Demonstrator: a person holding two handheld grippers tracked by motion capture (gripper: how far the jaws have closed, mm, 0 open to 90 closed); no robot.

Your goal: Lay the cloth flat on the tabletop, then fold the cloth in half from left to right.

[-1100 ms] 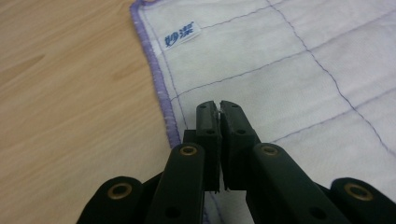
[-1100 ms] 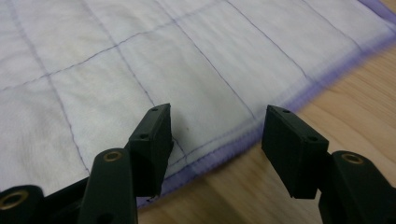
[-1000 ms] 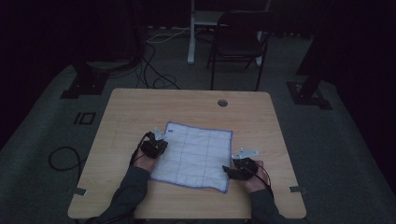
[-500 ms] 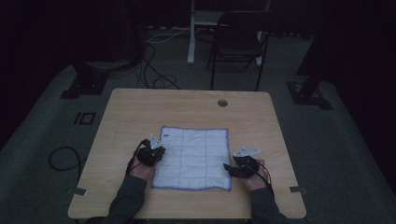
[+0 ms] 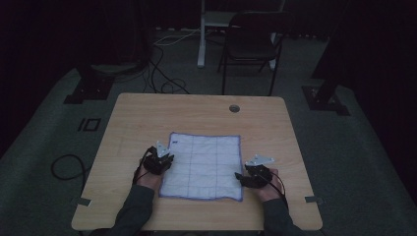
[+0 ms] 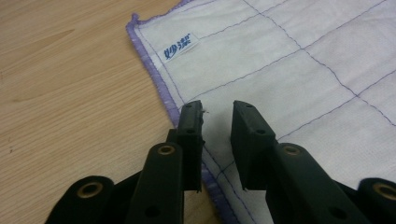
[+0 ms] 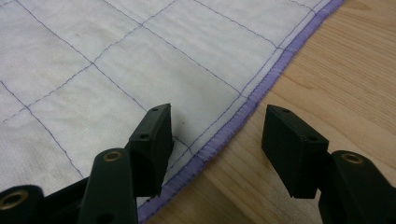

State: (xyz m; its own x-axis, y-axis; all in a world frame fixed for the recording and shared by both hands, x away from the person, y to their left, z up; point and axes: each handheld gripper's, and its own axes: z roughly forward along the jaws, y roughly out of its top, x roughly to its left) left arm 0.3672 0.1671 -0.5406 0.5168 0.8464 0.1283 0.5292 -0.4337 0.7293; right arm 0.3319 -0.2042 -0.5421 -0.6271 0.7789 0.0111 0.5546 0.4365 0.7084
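Cloth laid flat, left claw letting go

The cloth (image 5: 202,165) that sits skewed on the bench (image 5: 147,113) a second ago, its far corner kicked toward the right, now lies square and flat. Your left claw (image 6: 217,122) moves a little back toward you along the cloth's left edge, and its jaws have just been opening: they now stand apart over the purple hem with nothing pinched between them, the cloth lying loose beneath. Your right claw (image 7: 215,130) shifts slightly from the near corner up the right edge, where its jaws straddle the hem.
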